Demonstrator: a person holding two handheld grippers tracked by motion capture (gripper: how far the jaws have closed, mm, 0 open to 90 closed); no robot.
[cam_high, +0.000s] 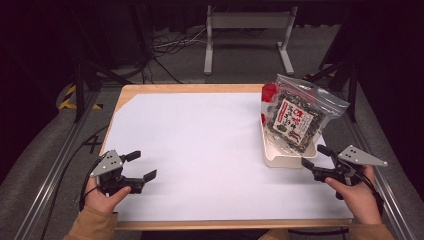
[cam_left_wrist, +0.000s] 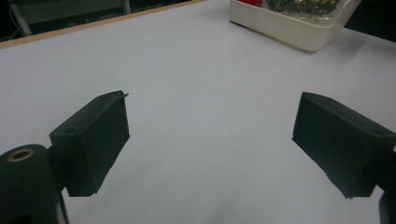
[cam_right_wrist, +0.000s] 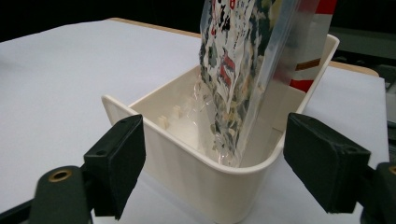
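At 4 o'clock on the table, right gripper (cam_high: 316, 156) sits jaws spread wide, empty, just short of the cream bin's (cam_right_wrist: 187, 172) near corner, touching nothing. Clear snack bag (cam_high: 296, 116) leans upright in the bin, red box (cam_high: 268, 93) behind it. Risk: a pinch on the thin rim could tip the bin or topple the bag. Left gripper (cam_high: 141, 165) at 8 o'clock, spread, empty.

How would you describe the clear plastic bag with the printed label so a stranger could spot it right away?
Start at the white-covered table and go to the cream plastic bin near its right edge, just ahead of the right gripper. The clear zip-top bag of dark green flakes stands tilted in it. Its see-through film and white-and-red label distinguish it from the red-and-white package behind.
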